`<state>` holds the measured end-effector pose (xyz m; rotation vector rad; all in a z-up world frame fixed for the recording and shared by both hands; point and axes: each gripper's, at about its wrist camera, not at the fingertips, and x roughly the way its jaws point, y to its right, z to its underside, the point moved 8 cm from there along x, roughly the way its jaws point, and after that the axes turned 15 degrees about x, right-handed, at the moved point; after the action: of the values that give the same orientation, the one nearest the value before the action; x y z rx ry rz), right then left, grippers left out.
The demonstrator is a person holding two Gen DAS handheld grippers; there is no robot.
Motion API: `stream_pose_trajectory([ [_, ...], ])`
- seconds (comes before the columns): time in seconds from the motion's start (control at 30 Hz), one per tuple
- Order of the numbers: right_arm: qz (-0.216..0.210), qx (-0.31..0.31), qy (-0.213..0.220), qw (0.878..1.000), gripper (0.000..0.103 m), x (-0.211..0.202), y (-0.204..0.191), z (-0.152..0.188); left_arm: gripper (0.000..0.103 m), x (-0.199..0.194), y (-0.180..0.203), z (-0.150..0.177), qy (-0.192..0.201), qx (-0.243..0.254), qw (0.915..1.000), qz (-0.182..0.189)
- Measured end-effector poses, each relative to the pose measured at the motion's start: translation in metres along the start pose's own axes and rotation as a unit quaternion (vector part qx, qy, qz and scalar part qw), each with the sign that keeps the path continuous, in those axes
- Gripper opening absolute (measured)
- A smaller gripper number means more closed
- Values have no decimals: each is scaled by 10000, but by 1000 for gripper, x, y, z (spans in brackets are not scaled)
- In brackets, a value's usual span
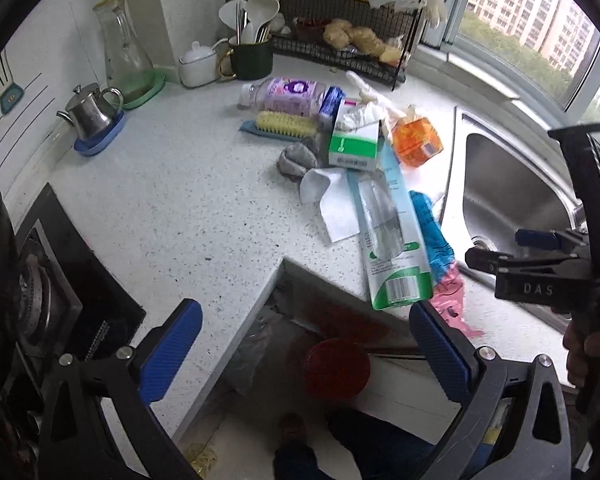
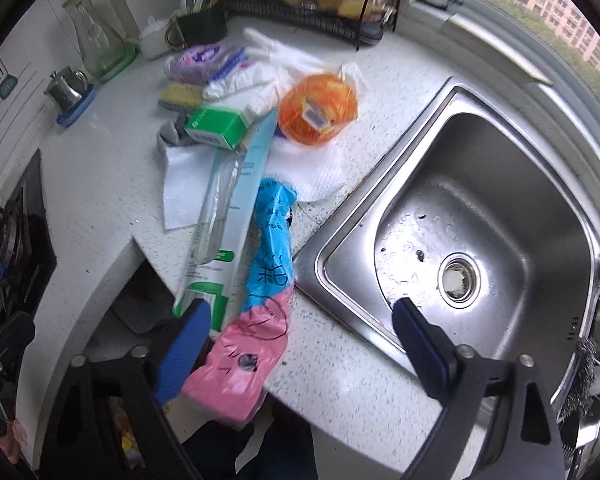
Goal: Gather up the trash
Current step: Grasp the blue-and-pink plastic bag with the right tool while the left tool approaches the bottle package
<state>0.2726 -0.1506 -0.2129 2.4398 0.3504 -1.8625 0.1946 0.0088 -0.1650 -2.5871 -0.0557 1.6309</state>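
Trash lies in a heap on the white counter [image 1: 172, 200]: a long green-and-white toothbrush pack [image 2: 224, 232], a blue and pink plastic bag [image 2: 272, 248], a green box [image 2: 216, 126], an orange net bag [image 2: 318, 110], white paper towel [image 2: 180, 184] and a purple bottle [image 2: 198, 60]. My right gripper [image 2: 300, 340] is open just above the counter's front edge. The bag's pink end lies beside its left finger [image 2: 184, 348], untouched by the pads. My left gripper [image 1: 306, 350] is open over the counter's notch, holding nothing, near the pack's [image 1: 392, 232] lower end.
A steel sink [image 2: 480, 184] lies right of the heap. A black gas stove [image 1: 60, 280] is at the left. A red bin [image 1: 336, 368] stands on the floor below the notch. A wire rack [image 1: 340, 40], utensil cup [image 1: 252, 60], glass carafe [image 1: 124, 48] and steel pot [image 1: 90, 114] line the back.
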Motion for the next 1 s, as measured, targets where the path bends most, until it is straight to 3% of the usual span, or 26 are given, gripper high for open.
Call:
stream_pose_trajectory([
  [0.23,-118,-448,-367,9982,69,38,-7,-12,103,25,10,12,-428,-242,9988,19],
  [0.57,-130,-914,-602,9939,54,56,-30,-16,103,30,-3,24,-621,-659,9958,-125],
  [0.67,-96,-1041,-527,9931,44,54,-37,-19,103,30,-5,27,-653,-720,9951,-183],
  [0.7,-97,-1057,-533,9929,34,53,-38,-20,103,30,-6,27,-667,-722,9949,-203],
  [0.83,-132,-1086,-585,9923,17,54,-43,-21,103,30,-6,26,-680,-676,9950,-262],
  [1.0,-335,-848,-422,9949,11,39,-38,-24,103,29,-2,16,-618,-550,9963,-240],
])
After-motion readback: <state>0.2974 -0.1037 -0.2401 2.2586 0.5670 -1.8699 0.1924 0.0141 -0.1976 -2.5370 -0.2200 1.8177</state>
